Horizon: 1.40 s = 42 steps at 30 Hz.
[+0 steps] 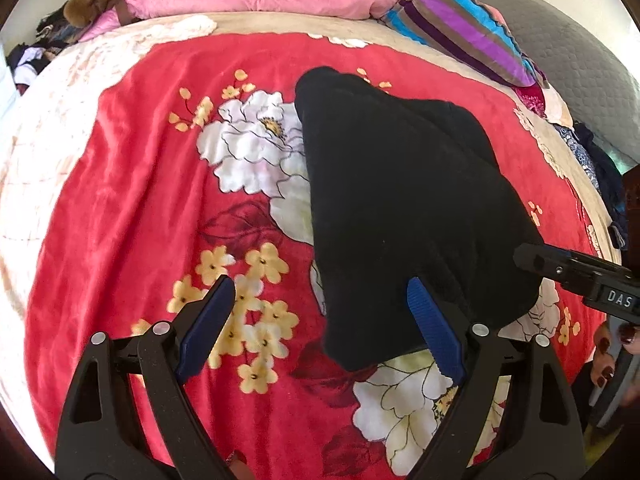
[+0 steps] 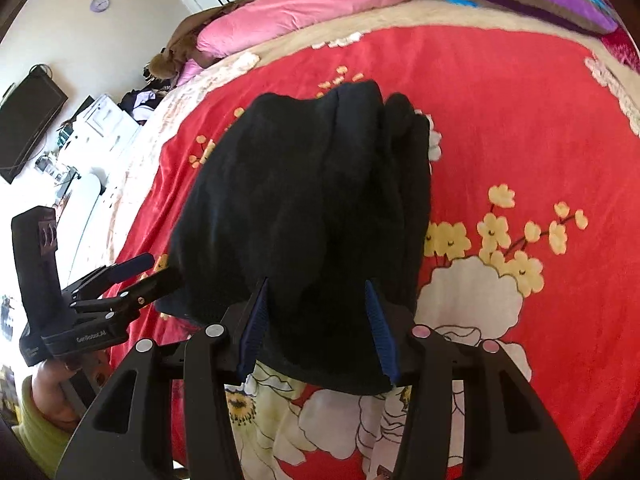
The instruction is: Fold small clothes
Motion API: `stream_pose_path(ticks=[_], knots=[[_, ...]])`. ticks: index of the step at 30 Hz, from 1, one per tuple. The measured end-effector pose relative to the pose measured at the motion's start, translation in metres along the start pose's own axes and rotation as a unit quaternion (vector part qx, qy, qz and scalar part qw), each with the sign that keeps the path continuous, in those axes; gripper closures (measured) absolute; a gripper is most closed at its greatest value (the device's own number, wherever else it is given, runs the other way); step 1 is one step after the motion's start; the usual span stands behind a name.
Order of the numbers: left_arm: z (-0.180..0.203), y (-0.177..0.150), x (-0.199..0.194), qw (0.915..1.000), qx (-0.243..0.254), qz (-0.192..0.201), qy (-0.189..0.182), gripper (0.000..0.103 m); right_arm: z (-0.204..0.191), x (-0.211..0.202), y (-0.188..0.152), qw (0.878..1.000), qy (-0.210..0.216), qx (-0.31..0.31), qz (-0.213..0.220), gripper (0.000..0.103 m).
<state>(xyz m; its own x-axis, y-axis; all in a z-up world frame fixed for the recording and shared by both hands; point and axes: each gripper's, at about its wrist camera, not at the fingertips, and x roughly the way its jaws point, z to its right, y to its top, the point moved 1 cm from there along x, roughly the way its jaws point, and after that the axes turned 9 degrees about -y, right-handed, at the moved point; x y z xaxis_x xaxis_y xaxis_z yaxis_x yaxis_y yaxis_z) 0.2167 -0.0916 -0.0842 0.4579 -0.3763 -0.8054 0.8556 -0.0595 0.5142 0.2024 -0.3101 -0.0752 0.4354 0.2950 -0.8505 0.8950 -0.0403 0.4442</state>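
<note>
Two black grippers with blue ribbed pads hover over a red floral plush blanket (image 1: pixel 120 184). One black, soft, folded garment (image 1: pixel 400 200) lies on it. Left gripper (image 1: pixel 320 320), jaws spread wide, grasps nothing; the garment's edge sits at its two o'clock. Right gripper (image 2: pixel 316 328) stands partly released, pads either side of the garment's near edge, not pinching it.

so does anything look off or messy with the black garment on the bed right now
Yes, a little. The black fabric garment lies bunched in uneven ridges on the red floral blanket, its far end humped into lumps rather than flat. No damage shows. Both claws stand open at its near edge.
</note>
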Motion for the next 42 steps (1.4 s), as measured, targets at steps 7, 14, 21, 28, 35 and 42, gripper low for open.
stream_pose_path(ticks=[7,14,21,28,35,42], knots=[[0.002,-0.001,0.007,1.0,-0.001,-0.002,0.0,0.022,0.0,0.009,-0.004,0.999,0.035,-0.006,-0.019,0.09],[0.007,0.002,0.003,1.0,0.002,0.001,-0.001,0.022,0.004,-0.013,-0.002,0.999,0.04,-0.01,0.014,0.094],[0.018,0.005,-0.006,0.9998,0.018,0.007,-0.008,0.022,0.017,-0.048,-0.006,0.997,0.06,0.008,0.037,0.094],[0.018,-0.004,0.01,0.9993,0.028,-0.025,0.001,0.022,0.017,-0.023,-0.016,1.0,0.008,0.004,-0.019,0.093],[0.011,-0.01,0.02,0.9992,0.02,-0.034,0.003,0.02,0.01,-0.001,-0.021,0.999,-0.036,-0.026,-0.031,0.091],[0.013,-0.009,0.016,0.9992,0.025,-0.03,0.01,0.019,0.014,-0.001,-0.021,1.0,-0.018,-0.002,-0.024,0.083]])
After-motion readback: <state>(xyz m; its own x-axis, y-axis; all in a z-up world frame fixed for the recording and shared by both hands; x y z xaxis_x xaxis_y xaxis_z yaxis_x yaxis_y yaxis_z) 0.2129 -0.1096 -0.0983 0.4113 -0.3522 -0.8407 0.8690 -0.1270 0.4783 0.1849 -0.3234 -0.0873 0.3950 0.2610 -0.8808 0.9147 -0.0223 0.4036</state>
